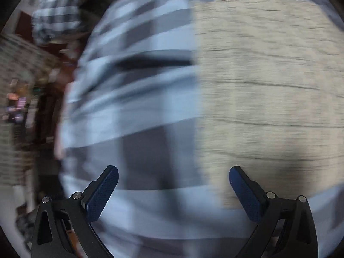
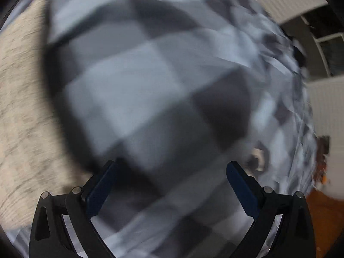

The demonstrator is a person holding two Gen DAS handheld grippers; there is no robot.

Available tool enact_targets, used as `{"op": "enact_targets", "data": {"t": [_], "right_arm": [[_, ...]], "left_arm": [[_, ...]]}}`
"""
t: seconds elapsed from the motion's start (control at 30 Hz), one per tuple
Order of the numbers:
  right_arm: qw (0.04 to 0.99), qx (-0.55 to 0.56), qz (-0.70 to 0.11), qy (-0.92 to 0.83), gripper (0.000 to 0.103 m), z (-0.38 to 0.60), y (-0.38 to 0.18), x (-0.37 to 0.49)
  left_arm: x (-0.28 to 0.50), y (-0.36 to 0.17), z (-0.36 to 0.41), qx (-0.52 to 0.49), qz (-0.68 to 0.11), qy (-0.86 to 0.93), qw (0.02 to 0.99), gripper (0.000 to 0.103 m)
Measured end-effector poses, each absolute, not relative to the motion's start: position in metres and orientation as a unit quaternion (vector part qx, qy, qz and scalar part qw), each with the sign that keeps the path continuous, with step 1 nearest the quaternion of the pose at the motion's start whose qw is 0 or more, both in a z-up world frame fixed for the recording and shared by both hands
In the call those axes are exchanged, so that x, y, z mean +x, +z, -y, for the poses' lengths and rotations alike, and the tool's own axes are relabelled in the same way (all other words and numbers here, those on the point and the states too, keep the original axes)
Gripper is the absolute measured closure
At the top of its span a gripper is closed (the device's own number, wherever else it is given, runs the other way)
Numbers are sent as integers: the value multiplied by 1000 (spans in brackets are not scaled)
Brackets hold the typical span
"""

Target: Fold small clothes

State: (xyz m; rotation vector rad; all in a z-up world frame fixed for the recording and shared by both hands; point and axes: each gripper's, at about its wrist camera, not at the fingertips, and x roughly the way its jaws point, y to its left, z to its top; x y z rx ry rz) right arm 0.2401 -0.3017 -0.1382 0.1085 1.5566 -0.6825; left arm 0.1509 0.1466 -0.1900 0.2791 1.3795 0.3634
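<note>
Beige knit garment (image 1: pixel 268 75) on grey-white checked cloth (image 1: pixel 133 99), frame right; looks soft, light, floppy. Grab edge near frame centre. Left gripper (image 1: pixel 173 190), right gripper (image 2: pixel 171 185): fingers spread, empty.

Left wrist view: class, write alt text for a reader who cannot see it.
The open left gripper hovers empty over a grey-and-white checked cloth, beside a beige garment lying on it. The picture is motion-blurred; another checked bundle sits upper left.
</note>
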Motion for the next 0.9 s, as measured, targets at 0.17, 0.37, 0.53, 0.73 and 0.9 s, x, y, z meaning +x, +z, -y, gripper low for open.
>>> {"op": "enact_targets", "data": {"t": [0.17,0.37,0.53,0.73,0.9], "right_arm": [[762,116,-581,-260,4,297,-78,233],[840,0,-541,20,4,166,-58,232],[802,-156,-552,168,4,76,-91,207],[780,-239,-530,231,4,15,-107,190],[743,-264,-570,230,45,11,-129,199]], "left_arm": [[145,-161,-174,124,-592,191,773,0],[130,-153,-128,131,-598,46,790,0],[109,-152,-48,193,-556,-132,797,0],[112,-194,1,254,-554,-151,779,0],[137,-224,-43,222,-603,-74,762,0]]}}
